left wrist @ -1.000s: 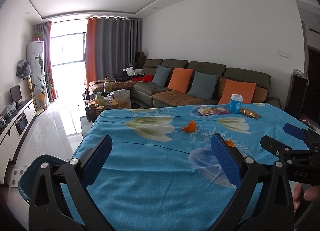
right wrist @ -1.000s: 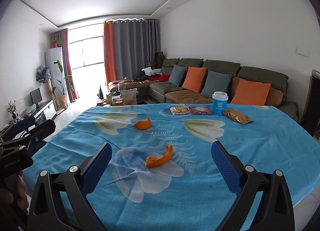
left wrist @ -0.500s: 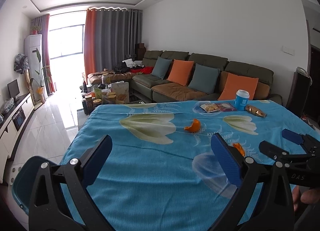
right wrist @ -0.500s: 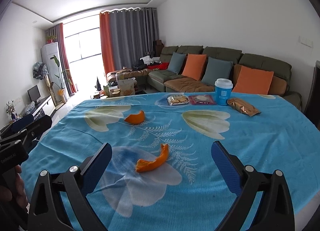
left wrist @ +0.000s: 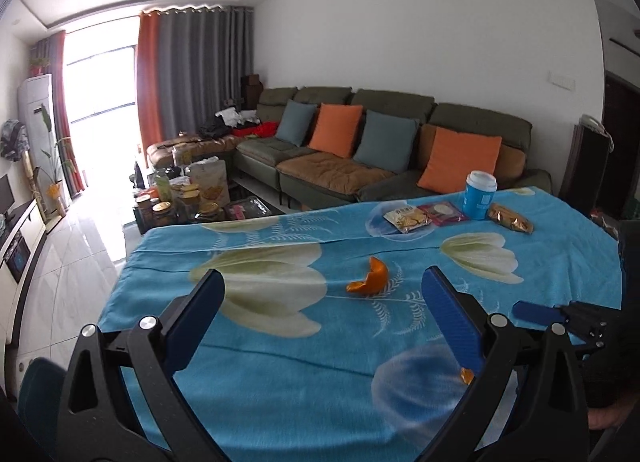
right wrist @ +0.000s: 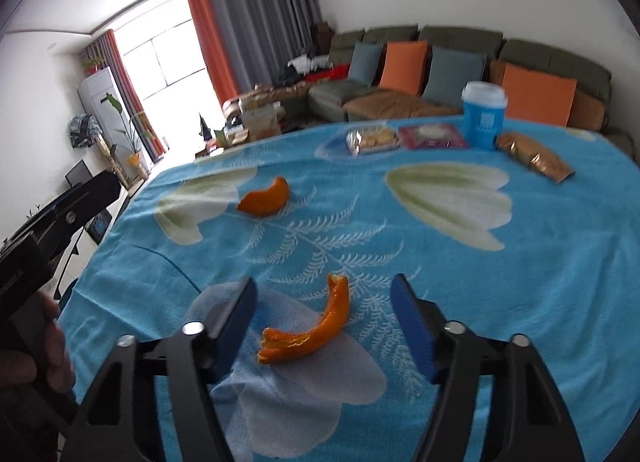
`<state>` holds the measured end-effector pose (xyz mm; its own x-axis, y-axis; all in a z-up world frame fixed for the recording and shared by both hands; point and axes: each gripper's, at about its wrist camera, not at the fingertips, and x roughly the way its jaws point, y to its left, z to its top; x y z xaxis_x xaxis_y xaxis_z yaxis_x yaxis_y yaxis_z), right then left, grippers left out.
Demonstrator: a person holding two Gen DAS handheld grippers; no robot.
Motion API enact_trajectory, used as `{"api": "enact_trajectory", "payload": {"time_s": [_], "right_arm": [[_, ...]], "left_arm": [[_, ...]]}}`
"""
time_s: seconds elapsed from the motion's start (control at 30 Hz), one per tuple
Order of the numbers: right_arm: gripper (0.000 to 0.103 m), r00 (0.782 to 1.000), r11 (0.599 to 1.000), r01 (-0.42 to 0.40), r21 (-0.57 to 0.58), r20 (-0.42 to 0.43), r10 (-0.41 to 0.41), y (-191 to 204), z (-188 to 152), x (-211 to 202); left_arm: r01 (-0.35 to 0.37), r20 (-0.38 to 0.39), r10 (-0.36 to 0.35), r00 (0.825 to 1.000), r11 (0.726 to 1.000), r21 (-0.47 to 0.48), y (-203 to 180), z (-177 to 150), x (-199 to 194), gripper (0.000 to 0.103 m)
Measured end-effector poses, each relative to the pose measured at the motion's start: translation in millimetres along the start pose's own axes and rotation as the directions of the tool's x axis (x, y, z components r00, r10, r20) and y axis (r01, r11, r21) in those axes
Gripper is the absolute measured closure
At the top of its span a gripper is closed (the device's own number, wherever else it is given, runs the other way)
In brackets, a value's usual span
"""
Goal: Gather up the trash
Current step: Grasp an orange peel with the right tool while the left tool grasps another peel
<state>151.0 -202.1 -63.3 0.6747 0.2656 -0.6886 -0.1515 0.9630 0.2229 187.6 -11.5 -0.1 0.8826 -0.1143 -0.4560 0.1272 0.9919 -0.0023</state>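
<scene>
Two orange peels lie on the blue flowered tablecloth [right wrist: 520, 302]. The near peel [right wrist: 308, 330] lies between the fingers of my right gripper [right wrist: 324, 310], which is open and low over it. The far peel [right wrist: 266, 198] lies further back; in the left wrist view it [left wrist: 368, 278] sits ahead of my left gripper [left wrist: 320, 302], which is open and empty. The right gripper's blue fingertip [left wrist: 536, 312] shows at the right of the left wrist view. The left gripper [right wrist: 60, 218] shows at the left of the right wrist view.
A blue cup [right wrist: 484, 114], a biscuit pack [right wrist: 372, 140], a pink packet [right wrist: 434, 134] and a golden snack bag [right wrist: 534, 156] stand at the table's far edge. A sofa [left wrist: 380, 150] lies beyond. A dark teal bin [left wrist: 36, 394] shows at lower left.
My right gripper has moved forward and down over the near peel, its fingers somewhat closer together. My left gripper has tilted down and moved forward over the table.
</scene>
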Motion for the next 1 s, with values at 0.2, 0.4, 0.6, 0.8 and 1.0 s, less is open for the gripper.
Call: {"api": "enact_trajectory", "payload": {"time_s": [0.2, 0.4, 0.6, 0.8, 1.0], "right_arm": [[0.064, 0.996, 0.997, -0.061, 0.056, -0.055, 0.064, -10.1, 2.4, 12.5], [0.078, 0.991, 0.993, -0.082, 0.086, -0.096, 0.090, -15.1, 0.5, 23.2], [0.090, 0.988, 0.987, -0.115, 0.112, -0.093, 0.125, -20.8, -1.0, 23.9], [0.091, 0.981, 0.979, -0.160, 0.125, -0.088, 0.171, -23.6, -1.9, 22.9], [0.092, 0.980, 0.977, -0.173, 0.124, -0.081, 0.184, -22.7, -1.5, 21.5]], "left_arm": [[0.051, -0.089, -0.048, 0.995, 0.998, 0.038, -15.9, 5.9, 49.9, 0.006], [0.084, -0.169, -0.067, 0.983, 0.992, 0.094, -32.8, 3.5, 90.6, 0.006], [0.119, -0.261, -0.087, 0.961, 0.987, 0.111, -44.2, -1.3, 130.4, 0.006], [0.156, -0.353, -0.132, 0.926, 0.987, 0.040, -36.9, -3.8, 163.5, 0.030], [0.189, -0.392, -0.159, 0.906, 0.981, 0.039, -39.4, -6.0, 175.7, 0.056]]}}
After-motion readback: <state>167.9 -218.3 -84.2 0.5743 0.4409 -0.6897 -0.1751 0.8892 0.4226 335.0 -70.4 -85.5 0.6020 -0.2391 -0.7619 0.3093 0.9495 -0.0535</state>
